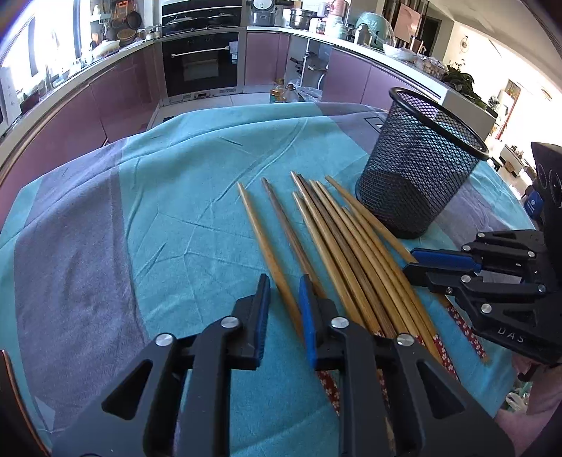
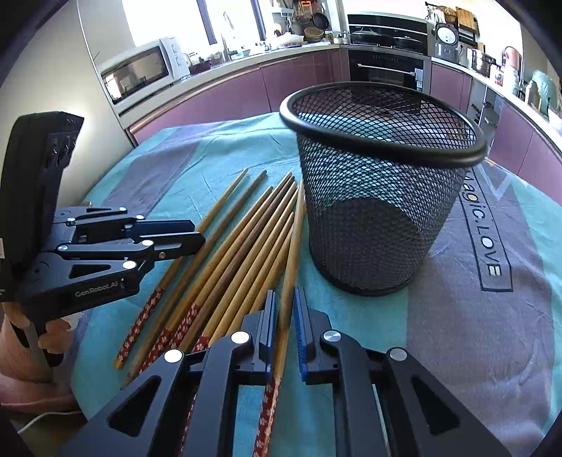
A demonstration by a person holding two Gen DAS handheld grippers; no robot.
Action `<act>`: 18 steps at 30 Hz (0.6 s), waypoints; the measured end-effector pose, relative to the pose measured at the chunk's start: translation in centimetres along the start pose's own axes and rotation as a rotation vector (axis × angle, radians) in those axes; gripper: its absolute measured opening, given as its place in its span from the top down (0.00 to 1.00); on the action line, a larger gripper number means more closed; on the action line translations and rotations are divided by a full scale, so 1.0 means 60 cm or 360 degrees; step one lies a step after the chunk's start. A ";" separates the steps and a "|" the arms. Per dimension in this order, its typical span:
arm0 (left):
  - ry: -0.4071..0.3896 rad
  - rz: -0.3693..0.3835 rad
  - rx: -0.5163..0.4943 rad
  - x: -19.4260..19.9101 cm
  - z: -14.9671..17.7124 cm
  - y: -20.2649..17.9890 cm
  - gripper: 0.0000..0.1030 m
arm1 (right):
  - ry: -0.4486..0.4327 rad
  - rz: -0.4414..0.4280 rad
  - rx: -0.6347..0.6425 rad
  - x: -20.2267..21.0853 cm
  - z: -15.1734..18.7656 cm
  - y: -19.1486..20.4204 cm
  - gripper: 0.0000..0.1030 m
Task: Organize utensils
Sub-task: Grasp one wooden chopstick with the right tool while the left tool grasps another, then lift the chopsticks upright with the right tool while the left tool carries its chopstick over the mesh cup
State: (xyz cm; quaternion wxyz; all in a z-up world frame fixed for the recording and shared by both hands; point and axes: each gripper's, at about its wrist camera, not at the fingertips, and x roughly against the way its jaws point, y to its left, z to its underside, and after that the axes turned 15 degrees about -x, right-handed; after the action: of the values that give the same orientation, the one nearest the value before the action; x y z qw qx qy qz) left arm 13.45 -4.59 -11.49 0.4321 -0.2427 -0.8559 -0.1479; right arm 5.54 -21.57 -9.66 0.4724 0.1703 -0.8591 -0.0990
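- The chopsticks (image 2: 246,253) all lie fanned on the cloth-covered tabletop (image 2: 474,334), just beside the empty mesh holder (image 2: 379,211); none stowed yet.
- Right claw (image 2: 283,313) pinches one chopstick.
- Left claw (image 1: 285,298) seems nearly pressed together around another.

Beyond the tongs we see mauve cabinets (image 1: 123,95) curving round a built-in black oven (image 1: 202,63), a white microwave (image 2: 140,72) (far left), and windows (image 2: 168,17) blazing with daylight.
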 end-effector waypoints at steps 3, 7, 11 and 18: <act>0.0001 -0.0006 0.0042 -0.001 -0.002 0.004 0.92 | -0.0034 -0.0020 0.0006 0.010 0.002 0.002 0.94; -0.0039 -0.0017 0.0086 0.015 0.002 0.006 0.93 | -0.0105 -0.0084 0.0021 0.041 0.007 0.004 0.94; -0.0129 0.0013 0.0078 0.050 -0.003 0.003 0.93 | -0.0182 -0.0158 0.0055 0.079 0.006 0.008 0.94; -0.0386 0.0092 0.0055 0.146 -0.035 -0.001 0.93 | -0.0348 -0.0230 0.0049 0.146 -0.003 0.002 0.94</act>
State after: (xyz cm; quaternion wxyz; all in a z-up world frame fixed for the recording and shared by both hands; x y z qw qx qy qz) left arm 10.34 -3.10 -3.16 0.3334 -0.2758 -0.8970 -0.0902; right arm 1.33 -24.86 -2.69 0.3648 0.2271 -0.8924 -0.1374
